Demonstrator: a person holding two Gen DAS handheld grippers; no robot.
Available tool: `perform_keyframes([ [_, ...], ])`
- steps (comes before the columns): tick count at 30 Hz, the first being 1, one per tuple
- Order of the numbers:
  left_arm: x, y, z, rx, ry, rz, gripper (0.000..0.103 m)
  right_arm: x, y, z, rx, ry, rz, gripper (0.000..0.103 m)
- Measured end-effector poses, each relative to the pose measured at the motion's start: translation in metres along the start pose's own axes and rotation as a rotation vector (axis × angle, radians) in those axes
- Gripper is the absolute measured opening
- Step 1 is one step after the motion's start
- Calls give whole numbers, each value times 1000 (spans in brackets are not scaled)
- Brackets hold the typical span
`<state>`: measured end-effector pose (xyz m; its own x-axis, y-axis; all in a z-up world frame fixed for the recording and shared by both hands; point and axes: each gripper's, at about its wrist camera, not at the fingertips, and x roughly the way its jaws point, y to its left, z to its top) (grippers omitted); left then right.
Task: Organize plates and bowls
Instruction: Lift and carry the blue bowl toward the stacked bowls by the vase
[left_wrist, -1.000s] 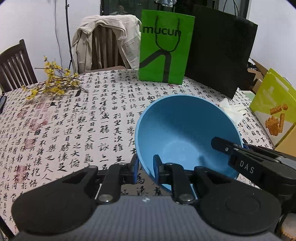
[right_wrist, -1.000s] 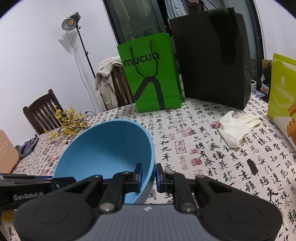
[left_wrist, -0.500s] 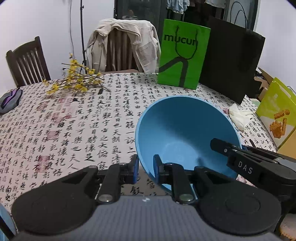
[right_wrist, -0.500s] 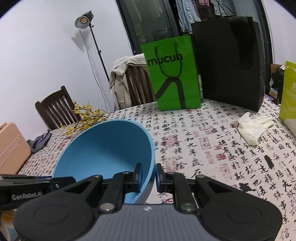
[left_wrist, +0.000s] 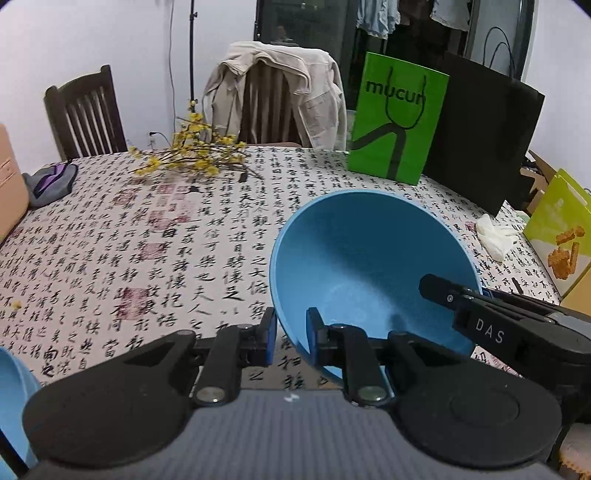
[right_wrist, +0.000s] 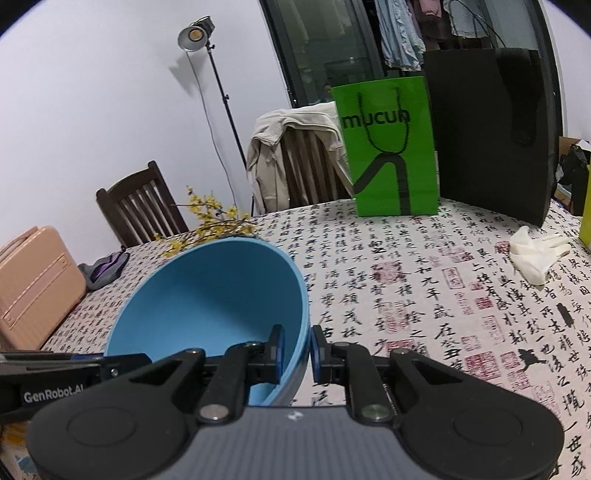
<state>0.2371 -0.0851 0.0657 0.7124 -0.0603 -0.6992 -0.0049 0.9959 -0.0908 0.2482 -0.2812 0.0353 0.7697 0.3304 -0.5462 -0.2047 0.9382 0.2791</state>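
The left gripper (left_wrist: 290, 336) has its fingers pinching the near-left rim of the blue bowl (left_wrist: 369, 266), and the right gripper (right_wrist: 297, 350) pinches the other side, so the bowl hangs tilted above the surface (left_wrist: 147, 240). Left of the bowl the cloth lies bare up to the yellow flowers (left_wrist: 192, 155) (a second blue rim (left_wrist: 13, 398) is cut off at the left edge). On the right, the green bag (left_wrist: 399, 118) and black bag (left_wrist: 484, 140) stand along the far edge.

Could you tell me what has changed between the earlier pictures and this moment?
Both grippers have carried the blue bowl leftward over the table: the green bag and yellow flowers slid right in both views, and a pink case came into sight. Unchanged: the left gripper and right gripper stay clamped on opposite rims.
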Motion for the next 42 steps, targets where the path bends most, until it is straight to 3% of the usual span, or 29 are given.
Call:
perform_keyframes([
  [42, -66, 133, -36, -99, -60, 30, 17, -10, 142, -35, -84, 5, 73, 14],
])
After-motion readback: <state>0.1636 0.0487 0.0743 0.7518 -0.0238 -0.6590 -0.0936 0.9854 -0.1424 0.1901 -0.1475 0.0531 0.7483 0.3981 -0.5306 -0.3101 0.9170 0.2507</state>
